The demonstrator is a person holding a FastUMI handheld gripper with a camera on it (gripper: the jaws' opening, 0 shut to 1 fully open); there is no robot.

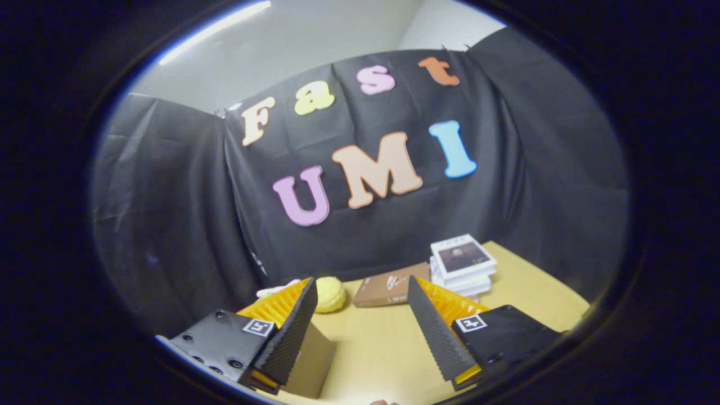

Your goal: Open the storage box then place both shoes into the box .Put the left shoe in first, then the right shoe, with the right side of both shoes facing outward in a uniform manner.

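The light wooden surface (382, 349) runs back to the black cloth wall. The hand-held gripper (360, 326) holds its fingers wide apart with nothing between them. A brown cardboard storage box (312, 360) sits just under the left finger. Beyond the fingers lie a stack of white books (464, 264), a flat brown box (388, 284) and a yellow round plush (329, 293).

Wooden table (388, 343): stacked books (463, 264), brown box (389, 286).
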